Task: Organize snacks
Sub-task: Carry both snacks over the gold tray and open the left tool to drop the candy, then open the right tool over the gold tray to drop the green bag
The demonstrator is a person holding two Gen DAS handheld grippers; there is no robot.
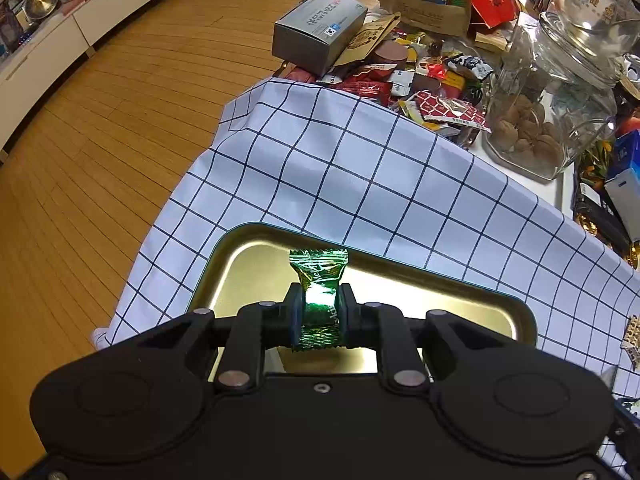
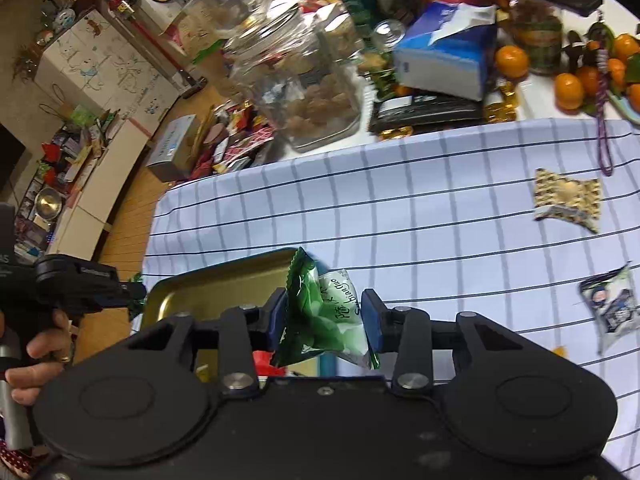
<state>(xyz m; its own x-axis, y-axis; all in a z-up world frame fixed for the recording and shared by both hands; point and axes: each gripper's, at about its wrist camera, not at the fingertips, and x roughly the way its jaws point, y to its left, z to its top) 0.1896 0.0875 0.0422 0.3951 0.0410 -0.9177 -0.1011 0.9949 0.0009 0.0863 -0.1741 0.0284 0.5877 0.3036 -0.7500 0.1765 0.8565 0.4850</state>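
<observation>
left gripper clamped on green candy above gold tray | right gripper clamped on green packet (tray's right edge) | checked cloth open to the right

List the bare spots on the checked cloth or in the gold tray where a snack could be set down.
Free: the gold tray floor ahead of the left gripper; the checked cloth between the tray and the wrapper pile; in the right wrist view, the cloth between the tray and the beige snack packet. Crowded: past the cloth's far edge, around the glass jar and tissue box.
</observation>
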